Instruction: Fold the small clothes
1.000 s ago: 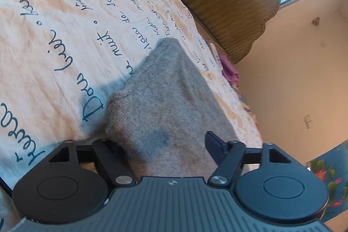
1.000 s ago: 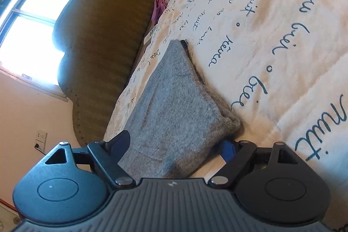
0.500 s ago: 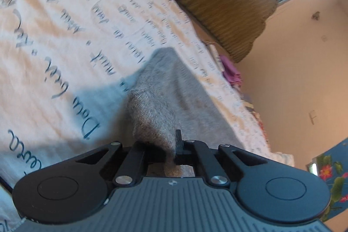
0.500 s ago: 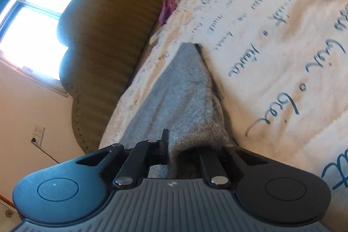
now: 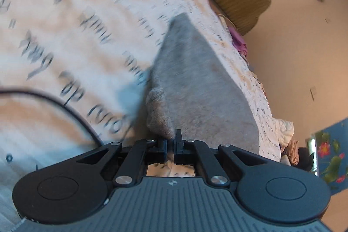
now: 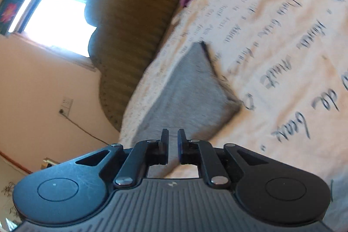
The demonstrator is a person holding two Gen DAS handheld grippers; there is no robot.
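A grey knit garment [image 5: 195, 84] lies folded on the white bedspread with dark script [image 5: 65, 36]. My left gripper [image 5: 171, 138] is shut on the garment's near left corner, and the cloth bunches up at the fingertips. In the right wrist view the same garment [image 6: 189, 95] lies flat on the bedspread [image 6: 271, 36] with its folded edge toward the right. My right gripper [image 6: 173, 138] sits at its near edge. Its jaws are opening, with a narrow gap between them. Grey cloth shows through the gap, but the pads do not press on it.
An olive ribbed headboard [image 6: 134, 14] and a bright window [image 6: 56, 3] stand at the far end of the bed. A pink cloth [image 5: 239, 40] lies by the headboard. More clothes [image 5: 287, 134] are heaped at the bed's edge. A black cable [image 5: 65, 105] curves over the bedspread.
Both grippers closed on the garment's near corners and carried them across the bed. The right jaws have since parted a little and the cloth there lies flat. The left still pinches its corner.
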